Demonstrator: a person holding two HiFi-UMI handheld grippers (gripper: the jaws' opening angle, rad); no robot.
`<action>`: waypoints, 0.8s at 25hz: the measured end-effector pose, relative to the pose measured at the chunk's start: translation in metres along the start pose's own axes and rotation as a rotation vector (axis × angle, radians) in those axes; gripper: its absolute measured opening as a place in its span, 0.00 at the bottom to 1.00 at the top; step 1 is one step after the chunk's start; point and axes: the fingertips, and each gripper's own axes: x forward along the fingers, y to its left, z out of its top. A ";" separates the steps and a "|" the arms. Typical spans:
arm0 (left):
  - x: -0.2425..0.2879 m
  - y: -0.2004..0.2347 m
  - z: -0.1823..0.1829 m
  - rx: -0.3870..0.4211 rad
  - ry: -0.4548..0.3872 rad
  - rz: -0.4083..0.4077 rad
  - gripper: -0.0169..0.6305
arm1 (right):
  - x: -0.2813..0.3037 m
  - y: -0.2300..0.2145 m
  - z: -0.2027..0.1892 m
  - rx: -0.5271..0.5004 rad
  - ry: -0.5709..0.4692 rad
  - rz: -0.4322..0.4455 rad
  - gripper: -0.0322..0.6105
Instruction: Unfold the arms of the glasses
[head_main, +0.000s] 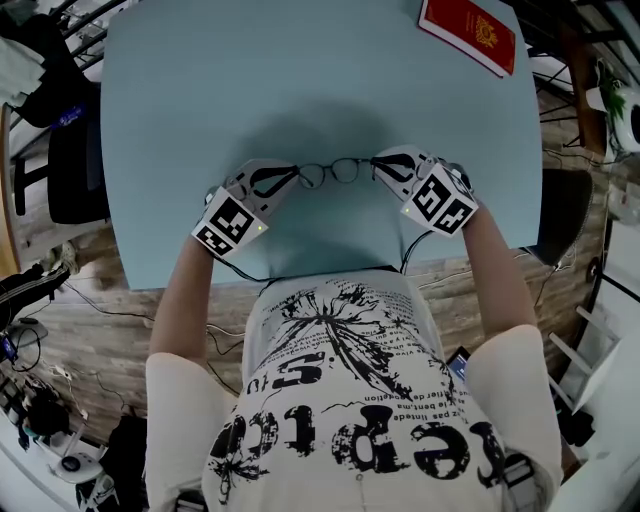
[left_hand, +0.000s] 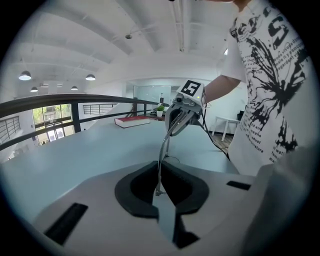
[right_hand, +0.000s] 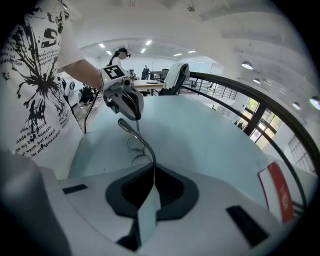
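Thin dark-framed glasses (head_main: 335, 172) stretch between my two grippers, low over the light blue table (head_main: 300, 80), with the lenses facing away from the person. My left gripper (head_main: 283, 178) is shut on the tip of one arm; in the left gripper view that thin arm (left_hand: 162, 150) runs from the closed jaws (left_hand: 159, 192) up to the right gripper (left_hand: 182, 112). My right gripper (head_main: 385, 165) is shut on the other arm, whose curved end (right_hand: 142, 137) rises from its closed jaws (right_hand: 152, 175) towards the left gripper (right_hand: 125, 100).
A red book (head_main: 468, 32) lies at the table's far right corner and also shows as a red book (left_hand: 132, 121) and a red book (right_hand: 277, 192). A black chair (head_main: 75, 170) stands left of the table. Cables hang at the near table edge.
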 end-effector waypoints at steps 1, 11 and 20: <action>0.000 0.001 0.000 0.001 0.003 0.004 0.07 | 0.000 0.000 0.001 -0.003 0.001 -0.001 0.08; 0.001 -0.002 0.000 -0.025 0.033 0.029 0.29 | 0.002 0.011 0.015 0.008 -0.037 0.002 0.09; -0.020 -0.010 0.010 -0.018 0.001 0.069 0.39 | 0.001 0.026 0.025 0.030 -0.046 0.005 0.24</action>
